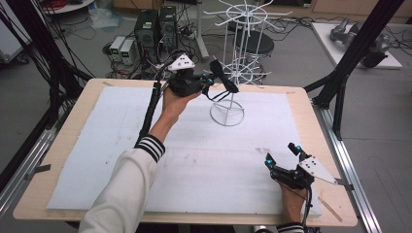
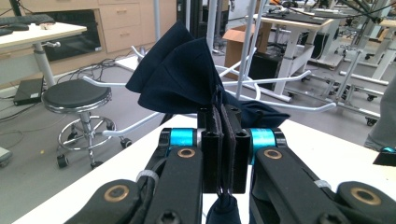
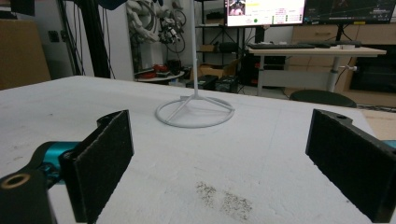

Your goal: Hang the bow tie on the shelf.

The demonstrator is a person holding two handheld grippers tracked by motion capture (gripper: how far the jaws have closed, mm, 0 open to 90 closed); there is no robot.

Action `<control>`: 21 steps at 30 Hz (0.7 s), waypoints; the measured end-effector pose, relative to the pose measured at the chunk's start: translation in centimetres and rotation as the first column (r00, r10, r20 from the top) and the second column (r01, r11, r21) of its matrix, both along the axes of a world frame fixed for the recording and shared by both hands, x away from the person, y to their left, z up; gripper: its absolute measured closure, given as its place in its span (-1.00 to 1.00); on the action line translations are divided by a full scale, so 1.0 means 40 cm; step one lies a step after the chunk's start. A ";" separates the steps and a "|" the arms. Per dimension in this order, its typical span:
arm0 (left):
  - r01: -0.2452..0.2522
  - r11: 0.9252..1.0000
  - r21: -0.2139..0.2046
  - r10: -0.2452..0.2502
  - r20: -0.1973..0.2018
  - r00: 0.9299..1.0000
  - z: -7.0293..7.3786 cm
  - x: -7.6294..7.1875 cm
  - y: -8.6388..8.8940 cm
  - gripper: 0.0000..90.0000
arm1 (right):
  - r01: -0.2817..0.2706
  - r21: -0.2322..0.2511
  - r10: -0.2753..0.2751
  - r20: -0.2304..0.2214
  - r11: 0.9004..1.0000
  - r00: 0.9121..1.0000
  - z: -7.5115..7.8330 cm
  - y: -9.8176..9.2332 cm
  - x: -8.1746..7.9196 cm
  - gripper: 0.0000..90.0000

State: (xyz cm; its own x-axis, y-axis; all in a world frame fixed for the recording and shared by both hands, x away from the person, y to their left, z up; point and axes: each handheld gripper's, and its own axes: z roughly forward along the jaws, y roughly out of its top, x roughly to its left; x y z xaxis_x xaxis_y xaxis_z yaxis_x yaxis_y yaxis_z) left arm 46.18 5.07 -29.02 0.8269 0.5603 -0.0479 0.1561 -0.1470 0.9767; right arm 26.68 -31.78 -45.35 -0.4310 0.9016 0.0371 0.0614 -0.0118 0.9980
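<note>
A dark navy cloth [image 2: 187, 77] is pinched between the tightly closed fingers [image 2: 212, 149] of the left gripper [image 1: 206, 80], fanning out above them and trailing below. The left forearm reaches forward from the bottom of the high view, hand raised above the far part of the worktop [image 1: 87, 104], holding the cloth up beside the white wire rack [image 1: 238, 58], close to its lower arms. The rack's ring base [image 3: 194, 112] rests on the white foam sheet [image 1: 204, 160]. The right gripper [image 1: 283, 154] lies low near the worktop's near right corner, its fingers [image 3: 105, 161] spread wide apart with nothing between them.
</note>
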 end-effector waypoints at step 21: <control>-0.033 0.998 -0.050 0.035 0.042 0.999 0.003 -0.042 0.034 -0.71 | 0.000 0.004 0.000 -0.003 1.000 1.000 0.000 0.000 -0.001 -0.85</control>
